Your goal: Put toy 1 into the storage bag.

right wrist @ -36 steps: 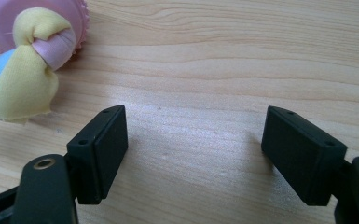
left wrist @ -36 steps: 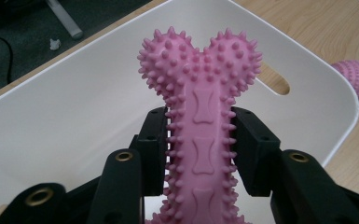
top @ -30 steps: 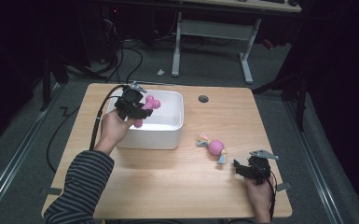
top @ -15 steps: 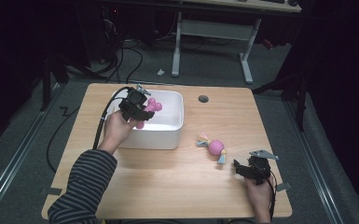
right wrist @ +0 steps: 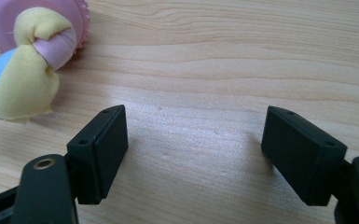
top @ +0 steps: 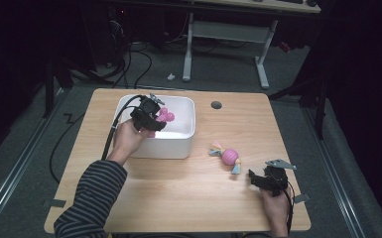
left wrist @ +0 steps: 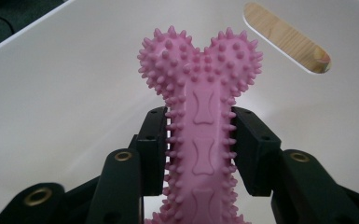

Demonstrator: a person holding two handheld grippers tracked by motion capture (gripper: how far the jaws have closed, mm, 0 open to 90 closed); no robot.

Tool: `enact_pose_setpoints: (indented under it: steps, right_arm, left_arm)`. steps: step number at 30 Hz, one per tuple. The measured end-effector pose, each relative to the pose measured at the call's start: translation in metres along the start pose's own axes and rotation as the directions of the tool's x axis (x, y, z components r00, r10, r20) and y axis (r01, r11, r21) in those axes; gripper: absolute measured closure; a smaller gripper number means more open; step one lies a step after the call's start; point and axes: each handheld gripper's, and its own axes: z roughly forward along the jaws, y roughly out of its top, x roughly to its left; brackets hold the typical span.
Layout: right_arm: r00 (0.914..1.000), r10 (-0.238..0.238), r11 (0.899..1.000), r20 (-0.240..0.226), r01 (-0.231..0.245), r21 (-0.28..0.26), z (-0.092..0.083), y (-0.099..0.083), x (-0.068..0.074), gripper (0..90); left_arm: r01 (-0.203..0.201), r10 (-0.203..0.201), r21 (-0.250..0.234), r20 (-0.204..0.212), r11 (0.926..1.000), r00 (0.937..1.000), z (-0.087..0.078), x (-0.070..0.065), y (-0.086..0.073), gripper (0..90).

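The left gripper (top: 155, 115) hangs over the white bin (top: 186, 144), its jaws clamped on the shaft of a pink spiky bone (left wrist: 200, 116); in the left gripper view the pads (left wrist: 153, 140) press both sides of the shaft and the bone's knobbed end points at the bin's far wall, just beside the slot handle (left wrist: 286, 37) cut through it. The bin sits at the table's (top: 178, 198) back left, its walls closing round the bone on every side. To its right, on bare wood, lies a pink ball toy (top: 229, 156) with cloth tails, apart from the bin. The right gripper (top: 260, 179) rests near the front right edge, its jaws spread wide with nothing between them; the toy's yellow knot (right wrist: 32, 51) lies just beyond its one pad (right wrist: 105, 149). A cable hole (top: 216, 105) sits near the back edge. The middle and front of the table lie open.
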Motion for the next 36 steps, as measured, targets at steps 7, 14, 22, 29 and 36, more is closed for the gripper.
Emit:
enact_pose_setpoints:
  steps: [7,14,22,29,36]
  right_arm:
    - [1.0,0.0,1.0,0.0,0.0,0.0,0.0,0.0,0.0,22.8]
    - [1.0,0.0,1.0,0.0,0.0,0.0,0.0,0.0,0.0,22.8]
    - [1.0,0.0,1.0,0.0,0.0,0.0,0.0,0.0,0.0,22.8]
    - [1.0,-0.005,1.0,0.0,0.005,0.001,0.0,0.0,0.0,22.9]
    - [1.0,-0.005,1.0,0.0,0.005,0.001,0.0,0.0,0.0,22.8]
  left_arm:
    - [0.005,-0.005,0.028,0.006,0.9996,1.0,0.005,0.001,-0.004,57.9]
    - [0.014,-0.015,0.046,0.016,0.9989,0.9998,0.008,0.002,-0.006,57.5]
    - [0.03,-0.03,0.06,0.004,0.9978,0.9995,0.007,0.003,-0.006,49.6]
    - [0.039,-0.039,0.021,0.001,0.999,0.9992,-0.005,0.0,-0.007,37.1]
    - [0.065,-0.066,-0.068,-0.009,0.9955,0.9978,-0.028,-0.001,-0.018,33.6]
